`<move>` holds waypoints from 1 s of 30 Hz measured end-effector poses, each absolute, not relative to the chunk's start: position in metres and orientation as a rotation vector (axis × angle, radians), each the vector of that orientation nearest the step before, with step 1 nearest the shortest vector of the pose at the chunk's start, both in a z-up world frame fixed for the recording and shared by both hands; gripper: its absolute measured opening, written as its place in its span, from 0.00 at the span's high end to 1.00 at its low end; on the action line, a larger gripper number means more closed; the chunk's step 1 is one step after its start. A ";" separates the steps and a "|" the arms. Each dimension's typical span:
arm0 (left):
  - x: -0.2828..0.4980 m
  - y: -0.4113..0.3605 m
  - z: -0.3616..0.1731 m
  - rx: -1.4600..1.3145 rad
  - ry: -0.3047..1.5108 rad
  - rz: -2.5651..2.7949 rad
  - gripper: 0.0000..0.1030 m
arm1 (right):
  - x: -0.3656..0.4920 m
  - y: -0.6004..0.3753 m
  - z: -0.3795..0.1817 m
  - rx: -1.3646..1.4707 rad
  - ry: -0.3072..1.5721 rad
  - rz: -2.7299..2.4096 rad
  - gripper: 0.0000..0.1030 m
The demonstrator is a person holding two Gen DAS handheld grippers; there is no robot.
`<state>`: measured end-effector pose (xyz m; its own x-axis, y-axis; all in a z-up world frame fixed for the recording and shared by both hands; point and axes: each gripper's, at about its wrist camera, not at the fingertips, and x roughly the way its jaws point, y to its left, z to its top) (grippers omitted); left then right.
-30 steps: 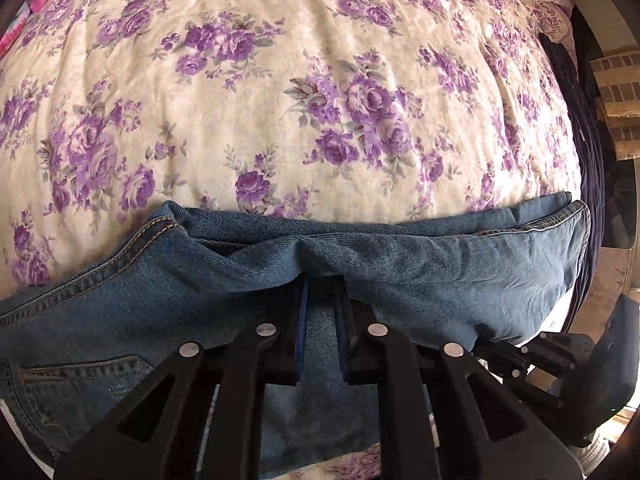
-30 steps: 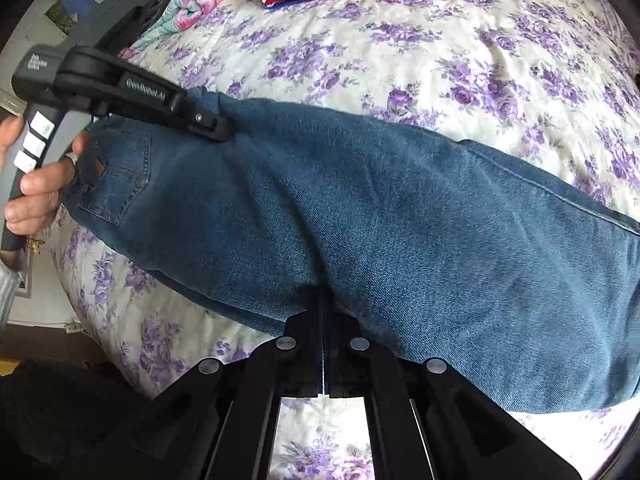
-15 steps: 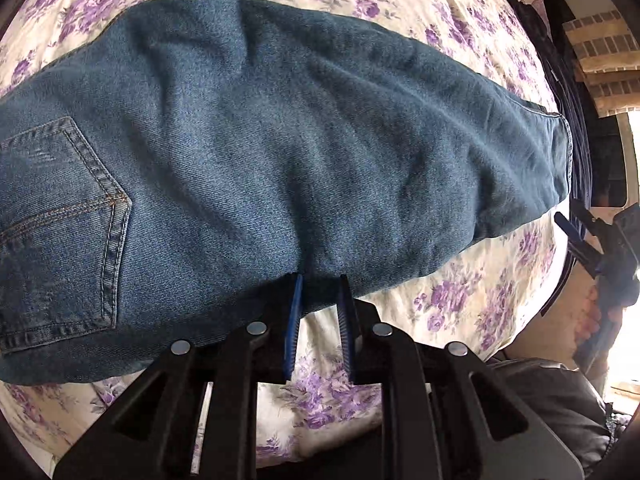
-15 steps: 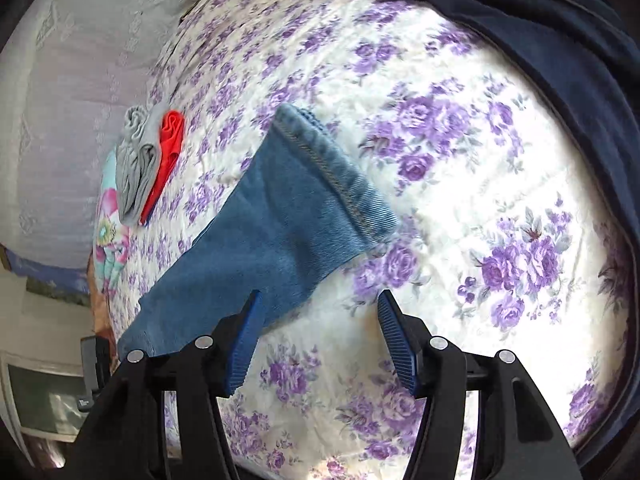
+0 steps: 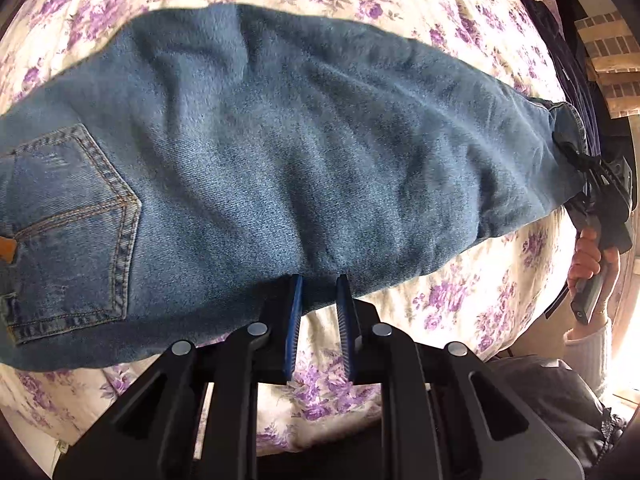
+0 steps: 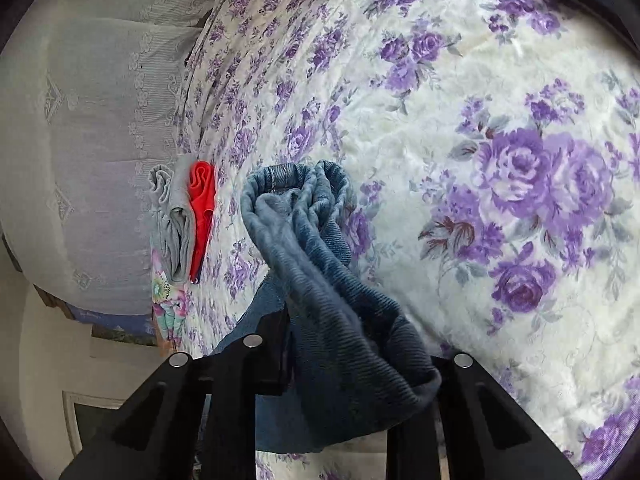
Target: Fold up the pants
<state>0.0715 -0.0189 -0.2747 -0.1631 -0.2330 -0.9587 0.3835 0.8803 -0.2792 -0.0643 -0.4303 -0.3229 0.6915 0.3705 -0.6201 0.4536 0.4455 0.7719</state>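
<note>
We hold blue denim pants (image 5: 280, 168) leg end: right gripper (image 6: 360, 364) jaws clamped. Left gripper (image 5: 319, 300) jaws apart, at lower edge. Next: fold leg toward pocket, frame left.

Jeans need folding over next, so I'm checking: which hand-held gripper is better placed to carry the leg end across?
Right. The right hand-held gripper is clamped on the bunched leg hem; the left hand-held gripper is open at the jeans edge.

Both wrist views close over jeans (image 5: 280, 152) (probably shared)
</note>
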 end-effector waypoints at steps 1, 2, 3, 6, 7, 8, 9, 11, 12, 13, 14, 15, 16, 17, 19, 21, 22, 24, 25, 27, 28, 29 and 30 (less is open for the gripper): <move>0.070 -0.023 -0.264 0.125 1.625 -0.568 0.85 | -0.063 -0.429 -0.317 1.121 0.868 -0.069 0.79; 0.070 -0.027 -0.253 0.121 1.604 -0.601 0.85 | -0.061 -0.427 -0.311 1.098 0.880 -0.072 0.78; 0.071 -0.034 -0.242 0.114 1.584 -0.636 0.85 | -0.059 -0.426 -0.306 1.079 0.890 -0.070 0.78; 0.077 -0.068 -0.220 0.106 1.536 -0.722 0.85 | -0.055 -0.425 -0.294 1.045 0.913 -0.058 0.78; 0.081 -0.082 -0.217 0.109 1.522 -0.746 0.85 | -0.054 -0.425 -0.291 1.035 0.915 -0.054 0.78; 0.083 -0.098 -0.216 0.119 1.504 -0.763 0.85 | -0.053 -0.424 -0.287 1.024 0.915 -0.050 0.78; 0.084 -0.115 -0.216 0.135 1.483 -0.780 0.85 | -0.053 -0.422 -0.283 1.010 0.914 -0.046 0.78; 0.086 -0.144 -0.221 0.133 1.474 -0.817 0.85 | -0.054 -0.420 -0.276 0.986 0.913 -0.041 0.78; 0.086 -0.156 -0.225 0.116 1.483 -0.836 0.85 | -0.054 -0.419 -0.274 0.977 0.914 -0.041 0.78; 0.085 -0.168 -0.229 0.105 1.489 -0.847 0.85 | -0.054 -0.419 -0.271 0.970 0.915 -0.041 0.78; 0.084 -0.175 -0.233 0.104 1.496 -0.853 0.85 | -0.052 -0.418 -0.270 0.968 0.914 -0.042 0.78; 0.081 -0.184 -0.239 0.110 1.504 -0.854 0.85 | -0.051 -0.418 -0.267 0.965 0.913 -0.042 0.78; 0.079 -0.190 -0.244 0.119 1.511 -0.853 0.85 | -0.051 -0.418 -0.265 0.959 0.913 -0.042 0.78; 0.075 -0.196 -0.250 0.131 1.513 -0.849 0.87 | -0.050 -0.416 -0.263 0.948 0.912 -0.041 0.78; 0.072 -0.205 -0.261 0.155 1.507 -0.828 0.89 | -0.047 -0.412 -0.257 0.923 0.915 -0.038 0.78; 0.073 -0.212 -0.273 0.158 1.516 -0.800 0.91 | -0.043 -0.406 -0.254 0.895 0.930 -0.032 0.78; 0.074 -0.215 -0.280 0.159 1.523 -0.784 0.91 | -0.041 -0.402 -0.253 0.878 0.944 -0.029 0.78; 0.075 -0.217 -0.291 0.160 1.526 -0.769 0.91 | -0.037 -0.392 -0.251 0.836 0.967 -0.031 0.78; 0.075 -0.216 -0.290 0.154 1.523 -0.770 0.92 | -0.036 -0.388 -0.248 0.816 0.961 -0.037 0.78; 0.070 -0.214 -0.284 0.145 1.518 -0.796 0.92 | -0.034 -0.388 -0.242 0.798 0.956 -0.052 0.78; 0.066 -0.212 -0.281 0.143 1.514 -0.821 0.92 | -0.033 -0.390 -0.242 0.799 0.960 -0.065 0.78; 0.059 -0.209 -0.278 0.154 1.502 -0.831 0.92 | -0.031 -0.392 -0.242 0.804 0.967 -0.074 0.78; 0.053 -0.209 -0.277 0.169 1.491 -0.836 0.92 | -0.029 -0.393 -0.244 0.809 0.975 -0.081 0.78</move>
